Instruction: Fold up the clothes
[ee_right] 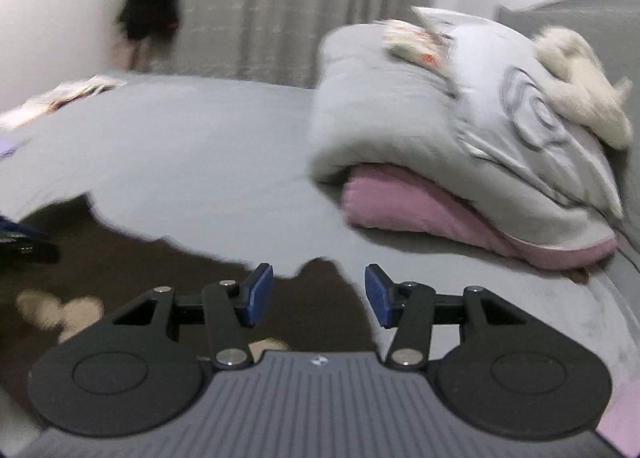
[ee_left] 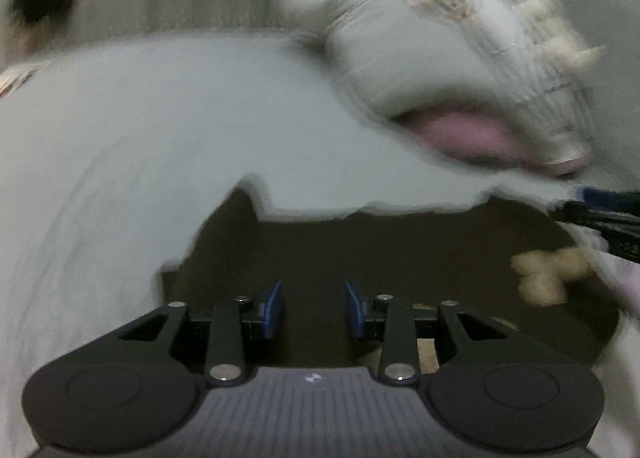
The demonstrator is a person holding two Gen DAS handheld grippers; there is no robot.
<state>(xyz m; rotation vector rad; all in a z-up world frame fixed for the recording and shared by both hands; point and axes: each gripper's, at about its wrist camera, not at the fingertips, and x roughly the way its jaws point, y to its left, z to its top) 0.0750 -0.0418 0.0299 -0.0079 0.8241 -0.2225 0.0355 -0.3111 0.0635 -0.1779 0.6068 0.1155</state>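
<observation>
- Your left gripper hangs with its fingers parted, empty, over the dark brown garment.
- Your right gripper is spread wide above that garment's far edge.

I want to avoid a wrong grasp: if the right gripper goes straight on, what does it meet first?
Probably the dark brown garment spread on the grey bed sheet; the open right gripper points at its far edge, though depth is unclear.

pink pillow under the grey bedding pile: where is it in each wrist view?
Left wrist: pink pillow upper right of centre, blurred, poking out under the grey quilt.
Right wrist: pink pillow right of centre, under the grey quilt, on the grey sheet.
Shared landmark: the cream plush toy on top of the pile, at its right end.
</observation>
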